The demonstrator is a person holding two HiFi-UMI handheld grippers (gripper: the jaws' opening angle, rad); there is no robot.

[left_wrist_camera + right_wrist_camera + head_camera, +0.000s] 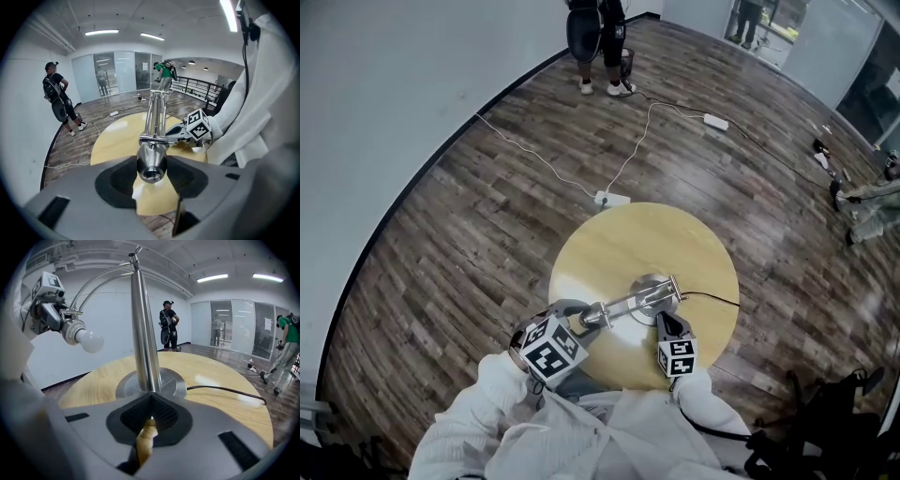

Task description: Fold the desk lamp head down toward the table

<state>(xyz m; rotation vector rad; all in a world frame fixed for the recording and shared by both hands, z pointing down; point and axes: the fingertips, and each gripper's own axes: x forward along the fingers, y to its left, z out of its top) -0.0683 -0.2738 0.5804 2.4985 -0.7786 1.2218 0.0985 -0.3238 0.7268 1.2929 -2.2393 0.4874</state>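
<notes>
Fingers [117, 180] of left gripper [152, 159] clenched on lamp head [151, 171]; right gripper [151, 397] fingers [136, 415] together, seemingly touching lamp post [143, 333].

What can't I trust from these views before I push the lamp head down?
- Right gripper against the lamp post: in the right gripper view its jaw tips meet right at the post, but its own body covers the contact spot.
- Bulb: in the head view the left gripper, clamped on the lamp head, covers it.
- Cord end: lost past the table edge.
</notes>
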